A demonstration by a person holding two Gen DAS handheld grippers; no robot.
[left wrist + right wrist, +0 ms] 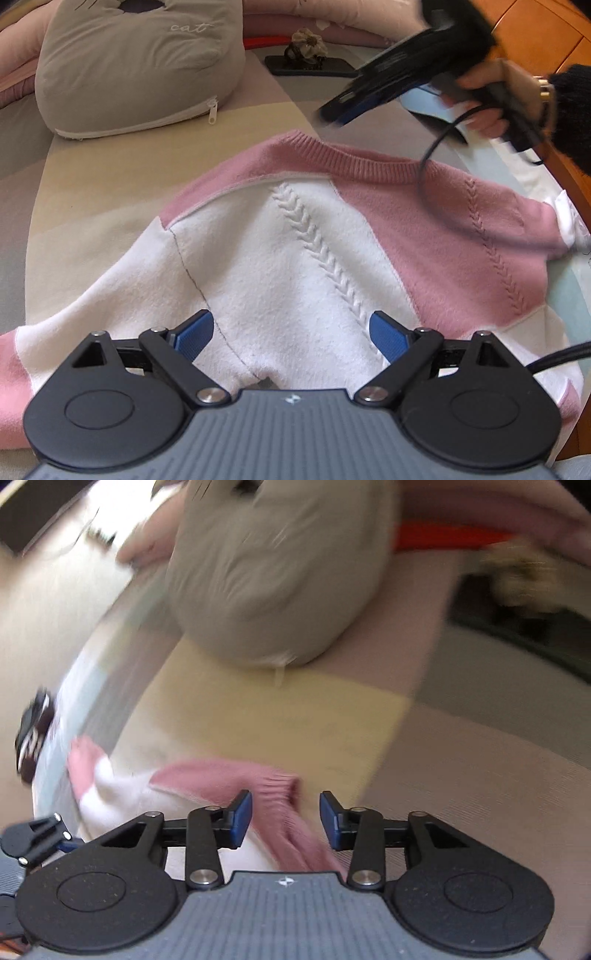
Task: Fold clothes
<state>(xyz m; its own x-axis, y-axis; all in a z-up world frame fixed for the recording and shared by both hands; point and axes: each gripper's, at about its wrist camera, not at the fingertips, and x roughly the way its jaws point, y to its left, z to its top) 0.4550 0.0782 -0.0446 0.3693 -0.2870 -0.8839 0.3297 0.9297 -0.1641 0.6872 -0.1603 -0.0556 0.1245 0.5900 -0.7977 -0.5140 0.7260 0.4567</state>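
Two grippers over our pink-and-white sweater (295, 229): left gripper (291, 334) wide, empty above white panel; right gripper (286, 819) part-open, unclamped, above pink ribbed edge.

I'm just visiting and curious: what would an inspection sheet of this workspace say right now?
Surface: bed cover in pastel colour blocks.
Job's things: pink-and-white sweater spread out, ribbed collar away from the left wrist camera.
Clutter: grey cat pillow; dark phone with a flower ornament on it.
Grippers: left gripper open above the white part, holding nothing; right gripper open, blurred, the pink ribbed edge between its jaws, not pinched.
Cables: black cable hanging from the right gripper over the collar.
Surroundings: pink bedding behind; wooden furniture at the right.
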